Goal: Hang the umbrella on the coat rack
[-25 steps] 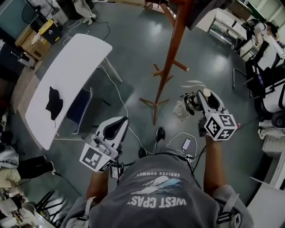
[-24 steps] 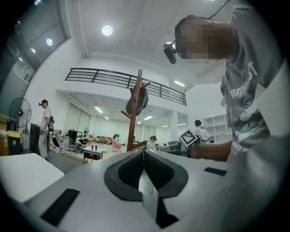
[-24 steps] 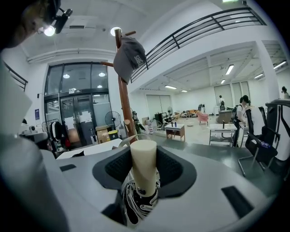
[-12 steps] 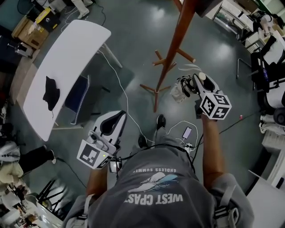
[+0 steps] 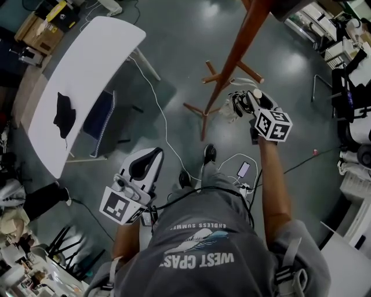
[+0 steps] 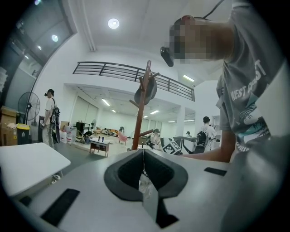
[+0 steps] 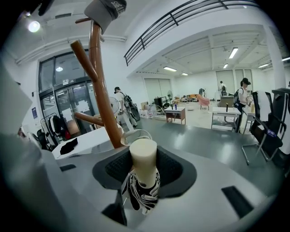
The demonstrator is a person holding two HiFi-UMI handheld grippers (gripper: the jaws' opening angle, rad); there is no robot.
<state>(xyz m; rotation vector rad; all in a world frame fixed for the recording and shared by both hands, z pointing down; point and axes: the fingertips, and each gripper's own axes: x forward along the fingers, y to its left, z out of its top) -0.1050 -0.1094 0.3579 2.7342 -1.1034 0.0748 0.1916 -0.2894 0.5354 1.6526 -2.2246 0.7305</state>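
Observation:
A folded black-and-white umbrella (image 5: 233,105) with a cream handle (image 7: 143,157) is clamped in my right gripper (image 5: 250,100), which is shut on it just below the handle. Its white wrist loop (image 7: 136,133) hangs beside the brown wooden coat rack (image 5: 233,57), close to a lower peg. In the right gripper view the rack's pole (image 7: 102,93) rises just behind the handle, with a grey cap (image 7: 105,8) on top. My left gripper (image 5: 148,158) is held low at my left side, shut and empty. The rack (image 6: 140,113) shows ahead of it in the left gripper view.
A white table (image 5: 87,69) with a black cloth (image 5: 62,113) stands at the left, a blue chair (image 5: 101,125) beside it. Cables and a phone (image 5: 243,169) lie on the floor by my feet. Desks, chairs and several people fill the room's far side.
My right gripper has carried the umbrella forward and up, closer to the coat rack's pole. The left gripper has hardly moved.

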